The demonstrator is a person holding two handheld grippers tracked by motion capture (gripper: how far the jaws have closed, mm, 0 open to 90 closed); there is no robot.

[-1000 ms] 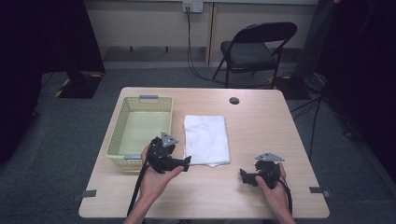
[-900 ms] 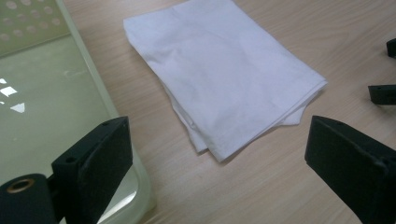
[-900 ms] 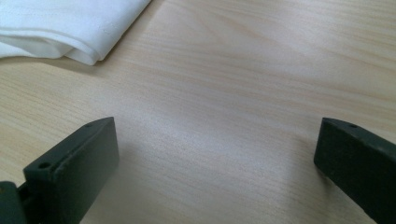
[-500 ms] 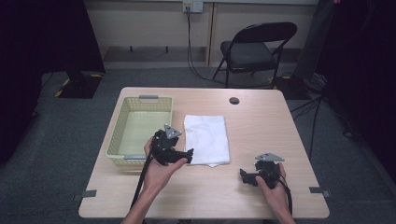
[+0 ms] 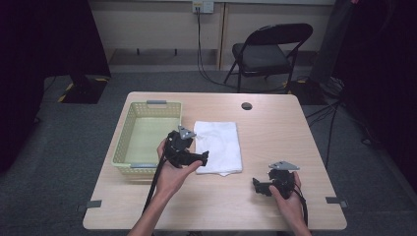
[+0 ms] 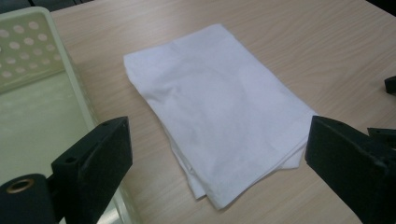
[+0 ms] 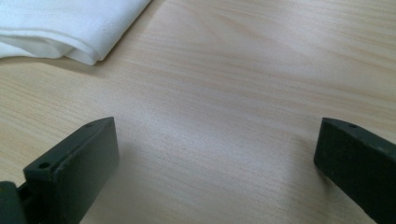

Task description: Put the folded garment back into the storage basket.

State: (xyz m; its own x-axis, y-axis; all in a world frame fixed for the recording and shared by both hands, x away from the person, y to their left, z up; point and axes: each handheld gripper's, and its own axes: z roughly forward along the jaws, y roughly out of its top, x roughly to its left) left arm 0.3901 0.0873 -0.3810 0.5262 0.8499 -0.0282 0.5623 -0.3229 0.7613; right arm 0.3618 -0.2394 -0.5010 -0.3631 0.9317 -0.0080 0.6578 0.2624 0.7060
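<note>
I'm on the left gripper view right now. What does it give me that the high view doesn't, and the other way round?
The left gripper view alone gives the layered edges of the folded white cloth close up, framed between the left gripper's open jaws. The high view alone gives the chair, the wall outlet, the dark round spot on the table, and the left gripper at the cloth's near left edge. Both give the cloth, the yellow basket beside it and the wooden table.
</note>
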